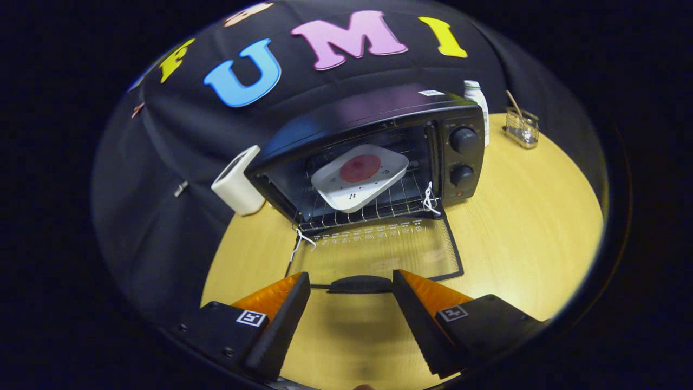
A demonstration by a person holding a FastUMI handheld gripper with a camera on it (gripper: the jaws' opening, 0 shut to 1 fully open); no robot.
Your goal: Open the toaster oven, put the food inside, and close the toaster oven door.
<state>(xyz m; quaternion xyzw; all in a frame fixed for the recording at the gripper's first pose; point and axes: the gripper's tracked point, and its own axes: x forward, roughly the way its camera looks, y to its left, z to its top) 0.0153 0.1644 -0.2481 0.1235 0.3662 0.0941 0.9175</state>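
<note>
Gripper view: gripper spread wide, flanking the door handle; plate on toaster oven rack.

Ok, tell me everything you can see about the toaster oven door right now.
The toaster oven door is folded fully open, lying flat on the wooden table in front of the toaster oven. It is a dark-framed pane of see-through glass with pale markings along its hinge edge and a dark curved handle at its near edge. White strings hang at both hinge corners. The gripper is open, its fingers on either side of the handle, not pressing it.
</note>
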